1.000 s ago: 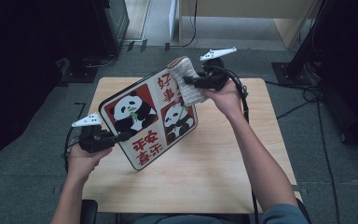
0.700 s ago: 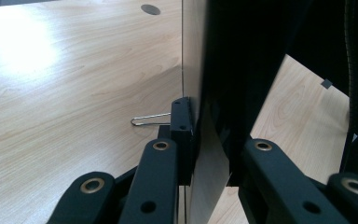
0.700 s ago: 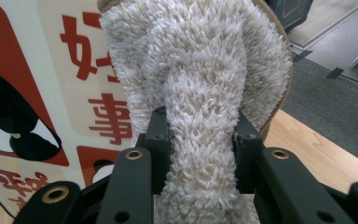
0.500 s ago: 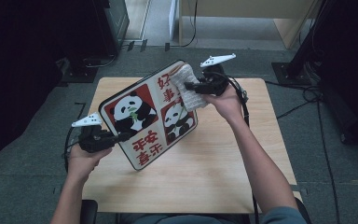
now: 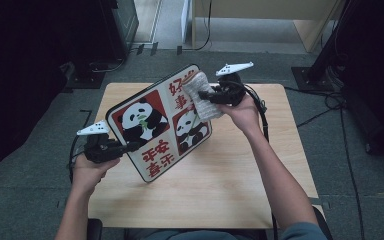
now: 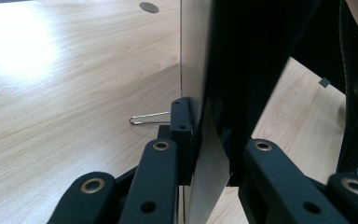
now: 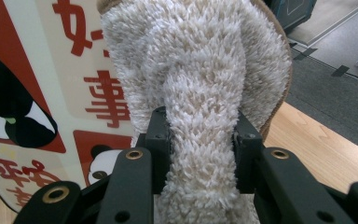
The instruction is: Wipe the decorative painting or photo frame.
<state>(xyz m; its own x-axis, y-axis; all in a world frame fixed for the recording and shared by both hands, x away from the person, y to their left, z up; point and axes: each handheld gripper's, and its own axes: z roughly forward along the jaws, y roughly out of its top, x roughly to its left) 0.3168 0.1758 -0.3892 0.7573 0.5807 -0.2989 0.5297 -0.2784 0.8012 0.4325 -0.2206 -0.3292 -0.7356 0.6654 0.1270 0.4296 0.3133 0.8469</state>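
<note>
Panda board (image 5: 155,131): tilted on its near edge, mid-table (image 5: 230,185), face toward you | left gripper (image 5: 130,147): your fingers clamp its left edge, steadying it | right gripper (image 5: 206,96): fingers pinch cloth (image 7: 200,93) against its far corner, likely for wiping.

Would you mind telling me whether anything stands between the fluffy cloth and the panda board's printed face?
Nothing visible does: the cloth, clamped in the right gripper, lies against the panda board near its top edge.

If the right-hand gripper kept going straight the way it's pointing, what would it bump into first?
Probably the panda board: the right gripper points at its upper corner, and the fluffy cloth it clamps would press there first.
</note>
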